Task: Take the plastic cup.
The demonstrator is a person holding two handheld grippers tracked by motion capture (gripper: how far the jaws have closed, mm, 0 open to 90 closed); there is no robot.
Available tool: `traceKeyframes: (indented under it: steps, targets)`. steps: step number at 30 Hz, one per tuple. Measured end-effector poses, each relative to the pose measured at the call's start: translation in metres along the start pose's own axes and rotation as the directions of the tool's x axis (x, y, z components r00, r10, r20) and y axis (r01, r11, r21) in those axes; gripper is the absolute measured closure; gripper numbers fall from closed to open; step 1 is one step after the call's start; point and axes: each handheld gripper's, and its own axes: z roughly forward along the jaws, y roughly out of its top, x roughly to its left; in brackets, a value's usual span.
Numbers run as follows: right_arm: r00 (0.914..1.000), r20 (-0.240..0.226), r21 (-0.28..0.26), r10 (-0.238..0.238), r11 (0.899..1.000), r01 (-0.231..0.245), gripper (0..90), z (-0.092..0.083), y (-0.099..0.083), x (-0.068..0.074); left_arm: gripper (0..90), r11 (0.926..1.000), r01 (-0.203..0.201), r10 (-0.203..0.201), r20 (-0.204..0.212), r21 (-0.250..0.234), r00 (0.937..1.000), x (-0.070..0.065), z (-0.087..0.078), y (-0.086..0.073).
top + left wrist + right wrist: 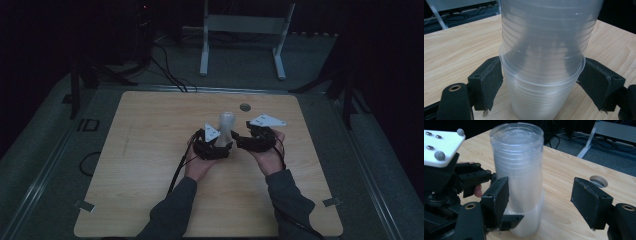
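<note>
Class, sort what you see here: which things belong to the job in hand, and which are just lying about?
In the job:
stack of clear plastic cups
left claw
right claw

Lying about:
white stand
floor cables
table hole

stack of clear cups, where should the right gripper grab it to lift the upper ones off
Grip the upper stack of clear cups around its ribbed wall, above the bottom cup's rim, coming in level from the side. It stands upright, and the left gripper already flanks that bottom cup.
</note>
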Motion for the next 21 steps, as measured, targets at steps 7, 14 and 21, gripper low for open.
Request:
traceKeyframes:
  steps: [7, 14, 21]
  targets:
    - [0.9999, -0.008, -0.008, -0.008, 1.0, 0.008, 30.9, 0.004, 0.006, 0.004, 20.3, 1.0, -0.007, 0.007, 0.006, -0.001, 1.0, 0.001, 0.002, -0.002]
    - [0.9996, -0.019, -0.016, -0.019, 1.0, 0.018, 31.8, 0.008, 0.012, 0.009, 20.9, 1.0, -0.005, 0.005, -0.006, -0.007, 1.0, 0.001, 0.001, -0.002]
    - [0.9992, -0.036, -0.035, -0.016, 0.999, 0.015, 34.1, 0.009, 0.016, 0.01, 21.1, 0.9999, -0.005, 0.005, -0.011, -0.012, 0.9999, 0.001, 0.001, -0.003]
